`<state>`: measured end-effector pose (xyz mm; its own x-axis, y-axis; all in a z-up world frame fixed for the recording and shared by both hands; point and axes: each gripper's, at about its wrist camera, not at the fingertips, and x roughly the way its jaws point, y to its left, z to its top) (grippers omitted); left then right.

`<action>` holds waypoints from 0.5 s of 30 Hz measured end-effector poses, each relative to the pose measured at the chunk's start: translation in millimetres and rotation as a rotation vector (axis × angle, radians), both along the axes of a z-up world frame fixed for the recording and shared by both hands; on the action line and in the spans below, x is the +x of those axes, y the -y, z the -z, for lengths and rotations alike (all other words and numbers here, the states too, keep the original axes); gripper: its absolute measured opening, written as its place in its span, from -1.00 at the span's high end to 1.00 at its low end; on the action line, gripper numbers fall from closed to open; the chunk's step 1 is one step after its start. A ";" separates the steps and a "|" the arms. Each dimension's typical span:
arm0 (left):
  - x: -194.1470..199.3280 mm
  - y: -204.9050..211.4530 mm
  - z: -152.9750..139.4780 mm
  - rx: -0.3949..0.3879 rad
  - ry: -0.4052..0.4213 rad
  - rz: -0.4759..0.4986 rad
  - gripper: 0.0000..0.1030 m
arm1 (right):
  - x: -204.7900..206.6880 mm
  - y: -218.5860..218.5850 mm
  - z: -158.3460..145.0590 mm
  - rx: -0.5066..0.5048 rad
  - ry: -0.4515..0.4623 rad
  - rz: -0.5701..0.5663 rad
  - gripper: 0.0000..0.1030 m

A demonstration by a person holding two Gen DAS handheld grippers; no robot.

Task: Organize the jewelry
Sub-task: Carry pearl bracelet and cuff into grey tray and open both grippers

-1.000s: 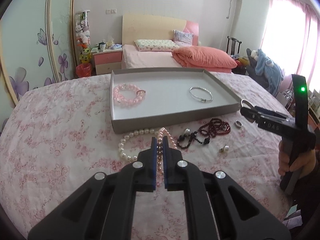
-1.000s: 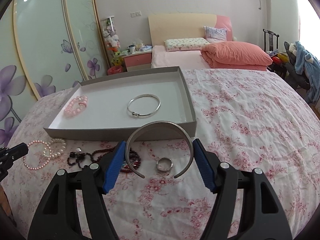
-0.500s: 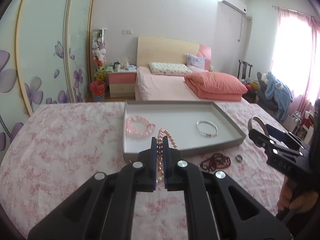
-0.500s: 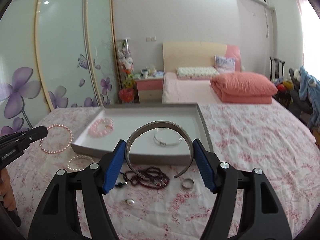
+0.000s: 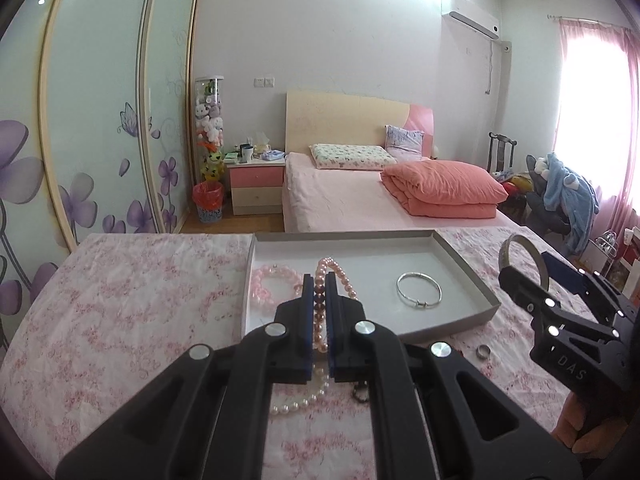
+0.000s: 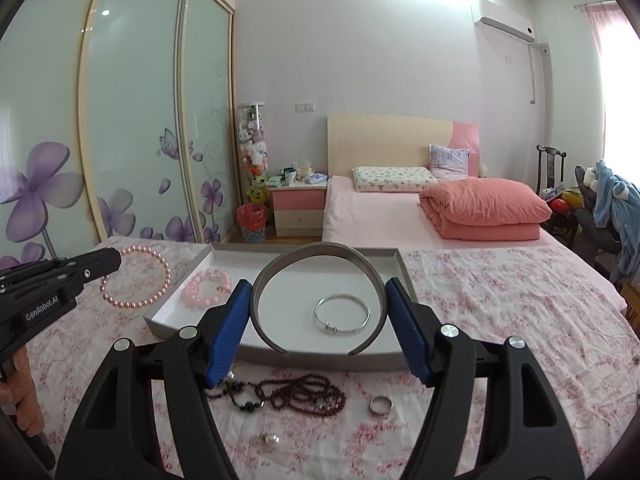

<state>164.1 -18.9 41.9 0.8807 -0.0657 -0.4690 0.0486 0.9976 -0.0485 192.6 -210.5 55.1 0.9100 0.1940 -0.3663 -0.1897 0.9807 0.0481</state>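
Observation:
My left gripper is shut on a pink pearl bracelet and holds it in the air near the grey tray's front left. From the right wrist view the bracelet hangs from the left gripper, left of the tray. My right gripper is shut on an open silver cuff bangle, raised over the tray's front edge. In the tray lie a pale pink bead bracelet and a thin silver bangle.
On the floral cloth in front of the tray lie a dark red bead necklace, a silver ring, a pearl earring and a white pearl bracelet. A bed stands behind.
Both grippers have risen from the cloth with their pieces. The pink pearl bracelet now hangs in the air, and the cuff bangle is over the tray's front edge.

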 end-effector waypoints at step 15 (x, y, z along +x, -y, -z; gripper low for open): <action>100.5 4.6 4.8 -0.015 -0.015 -0.014 0.88 | 101.6 -1.8 15.7 0.028 -0.090 0.022 -0.32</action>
<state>264.6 -23.5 37.1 0.8745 -0.0608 -0.4813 0.0340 0.9974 -0.0641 294.2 -208.7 39.4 0.8780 0.1854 -0.4413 -0.1616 0.9826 0.0913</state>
